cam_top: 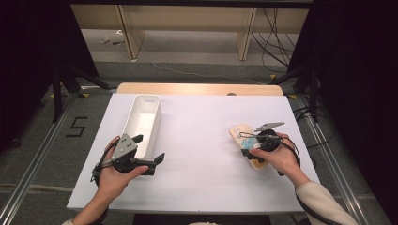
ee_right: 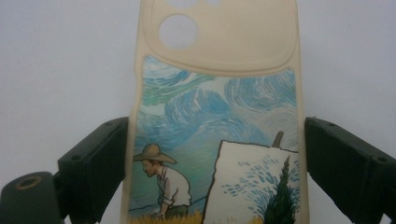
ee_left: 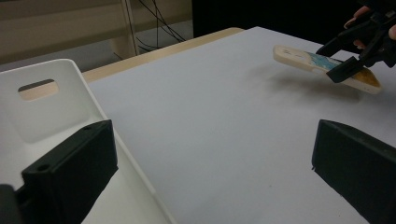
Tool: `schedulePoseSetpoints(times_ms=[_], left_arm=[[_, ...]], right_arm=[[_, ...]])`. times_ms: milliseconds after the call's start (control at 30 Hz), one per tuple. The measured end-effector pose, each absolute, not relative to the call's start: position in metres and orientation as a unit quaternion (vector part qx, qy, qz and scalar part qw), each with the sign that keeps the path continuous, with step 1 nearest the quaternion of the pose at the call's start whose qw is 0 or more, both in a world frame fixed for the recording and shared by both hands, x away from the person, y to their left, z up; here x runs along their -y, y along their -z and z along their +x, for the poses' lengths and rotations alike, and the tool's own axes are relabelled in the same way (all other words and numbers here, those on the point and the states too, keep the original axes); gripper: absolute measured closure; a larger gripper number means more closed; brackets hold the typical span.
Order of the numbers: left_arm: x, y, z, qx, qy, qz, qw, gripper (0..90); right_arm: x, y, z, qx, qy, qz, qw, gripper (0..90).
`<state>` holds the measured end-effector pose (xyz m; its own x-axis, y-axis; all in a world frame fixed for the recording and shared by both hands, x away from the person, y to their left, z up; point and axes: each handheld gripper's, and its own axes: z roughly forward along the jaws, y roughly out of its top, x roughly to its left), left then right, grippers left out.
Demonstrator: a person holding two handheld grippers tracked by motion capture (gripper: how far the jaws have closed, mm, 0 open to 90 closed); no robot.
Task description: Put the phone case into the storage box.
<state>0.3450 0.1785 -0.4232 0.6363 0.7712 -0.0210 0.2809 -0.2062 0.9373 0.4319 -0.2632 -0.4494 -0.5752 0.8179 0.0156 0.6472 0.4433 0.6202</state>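
Observation:
A cream phone case (ee_right: 219, 70) with a blue swirled painting of a man in a straw hat lies lengthwise between my right gripper's (ee_right: 215, 140) jaws, which press on its two long edges. In the left gripper view the case (ee_left: 299, 57) hangs tilted just above the table over its own shadow, held by the right gripper (ee_left: 348, 60). From above, the case (cam_top: 240, 132) and right gripper (cam_top: 251, 143) are at the table's right. My left gripper (cam_top: 149, 148) stands open with nothing between its jaws, at the near end of a long white bin (cam_top: 141, 101).
The white bin (ee_left: 70, 70) has a handle slot in its end wall and looks to hold nothing. A white sheet (cam_top: 202, 164) covers the wooden table. Shelving legs and cables stand on the floor beyond the far edge. Dark stands flank both sides.

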Motion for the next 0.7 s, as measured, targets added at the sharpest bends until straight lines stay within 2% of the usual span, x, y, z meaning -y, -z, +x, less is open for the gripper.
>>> schedulePoseSetpoints(times_ms=[700], left_arm=[[-0.178,0.4233,0.345,-0.356,-0.235,0.74,0.521,0.0]], right_arm=[[0.2578,0.44,0.4289,-0.818,-0.369,0.402,0.181,11.3]])
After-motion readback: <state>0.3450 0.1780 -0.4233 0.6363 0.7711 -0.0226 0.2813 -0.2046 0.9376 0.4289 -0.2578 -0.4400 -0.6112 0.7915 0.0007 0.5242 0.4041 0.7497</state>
